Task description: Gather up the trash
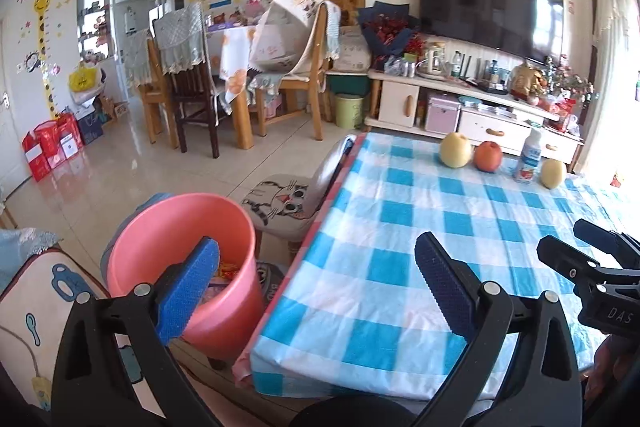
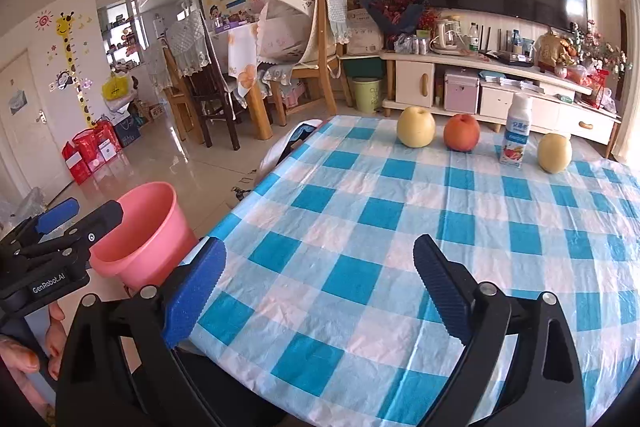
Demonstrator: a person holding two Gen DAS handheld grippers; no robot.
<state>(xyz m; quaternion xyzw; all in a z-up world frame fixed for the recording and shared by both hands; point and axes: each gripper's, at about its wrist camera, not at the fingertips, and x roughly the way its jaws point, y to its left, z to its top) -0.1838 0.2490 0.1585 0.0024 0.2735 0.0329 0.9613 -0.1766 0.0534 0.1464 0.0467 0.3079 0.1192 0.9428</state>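
On the checked tablecloth [image 2: 400, 227] we saw two yellow pears [image 2: 416, 127] [image 2: 554, 152], a red apple [image 2: 461, 132] and a yogurt bottle [image 2: 517, 131]; a cat-print stool [image 1: 282, 205] stood beside the table.

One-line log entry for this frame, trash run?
left hand-held gripper: open, empty, by pink bin | right hand-held gripper: open, empty, over table | bottle, three fruits on table

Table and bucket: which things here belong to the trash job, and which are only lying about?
Job:
- pink bucket, wrappers inside
- yogurt bottle, possibly trash
- left gripper, right gripper, jaws open

Lying about:
- two pears
- apple
- cat stool
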